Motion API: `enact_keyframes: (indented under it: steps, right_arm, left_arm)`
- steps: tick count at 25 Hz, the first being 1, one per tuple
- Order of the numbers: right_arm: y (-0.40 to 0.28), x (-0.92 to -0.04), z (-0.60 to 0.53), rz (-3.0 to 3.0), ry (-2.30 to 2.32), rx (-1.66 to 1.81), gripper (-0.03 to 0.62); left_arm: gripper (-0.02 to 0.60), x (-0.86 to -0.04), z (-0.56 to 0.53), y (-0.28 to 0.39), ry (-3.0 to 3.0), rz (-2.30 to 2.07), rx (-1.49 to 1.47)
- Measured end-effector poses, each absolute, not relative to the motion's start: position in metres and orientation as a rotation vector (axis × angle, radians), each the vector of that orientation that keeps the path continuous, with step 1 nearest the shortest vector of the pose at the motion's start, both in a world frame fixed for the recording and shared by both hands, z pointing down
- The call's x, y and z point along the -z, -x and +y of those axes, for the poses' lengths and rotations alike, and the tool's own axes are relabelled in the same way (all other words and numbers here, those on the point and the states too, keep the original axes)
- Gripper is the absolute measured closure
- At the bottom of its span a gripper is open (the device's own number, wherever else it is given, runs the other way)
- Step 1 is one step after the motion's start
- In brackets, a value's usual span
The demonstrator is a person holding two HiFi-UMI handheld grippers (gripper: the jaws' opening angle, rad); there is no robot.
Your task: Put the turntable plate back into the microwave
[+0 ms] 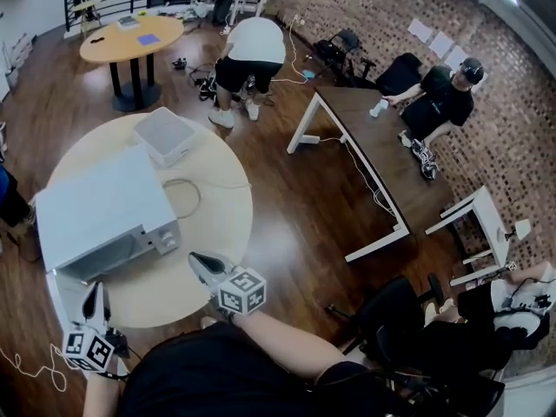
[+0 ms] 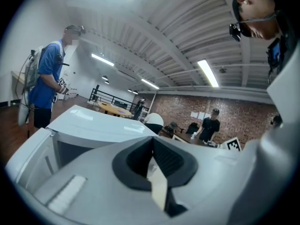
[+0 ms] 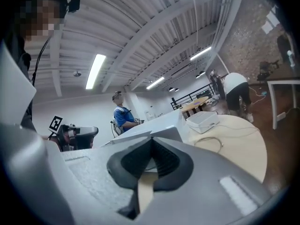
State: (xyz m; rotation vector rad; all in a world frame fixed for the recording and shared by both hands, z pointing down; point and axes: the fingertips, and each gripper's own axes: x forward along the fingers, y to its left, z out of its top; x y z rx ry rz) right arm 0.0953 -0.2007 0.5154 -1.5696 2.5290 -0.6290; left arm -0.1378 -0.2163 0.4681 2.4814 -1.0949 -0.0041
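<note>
The white microwave (image 1: 102,211) stands on the left of the round table (image 1: 221,224), and its door looks closed. No turntable plate shows in any view. My left gripper (image 1: 94,299) is at the table's near left edge, just before the microwave's front, its jaws together and empty. My right gripper (image 1: 200,265) hovers over the table's near edge to the right of the microwave, shut with nothing in it. In the left gripper view the closed jaws (image 2: 153,142) point past the microwave (image 2: 93,125). The right gripper view shows its closed jaws (image 3: 152,144) aimed at the microwave (image 3: 161,124).
A flat white box (image 1: 165,135) sits at the table's back, with a looped cable (image 1: 187,194) beside the microwave. A person in blue (image 2: 47,78) stands beyond the microwave. A black chair (image 1: 391,320) is at my right, and a brown desk (image 1: 373,146) lies further right.
</note>
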Motion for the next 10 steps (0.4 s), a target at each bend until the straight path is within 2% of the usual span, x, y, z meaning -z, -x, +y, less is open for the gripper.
enact_keyframes:
  steps: [5, 10]
  right_arm:
    - [-0.084, -0.503, -0.202, 2.566, 1.523, 0.577, 0.593]
    - [-0.104, -0.493, -0.18, 2.575, 1.495, 0.588, 0.592]
  left_arm:
    - [0.574, -0.46, -0.212, 0.149, -2.483, -1.137, -0.015]
    - [0.575, -0.449, -0.182, 0.129, -2.465, -1.173, -0.032]
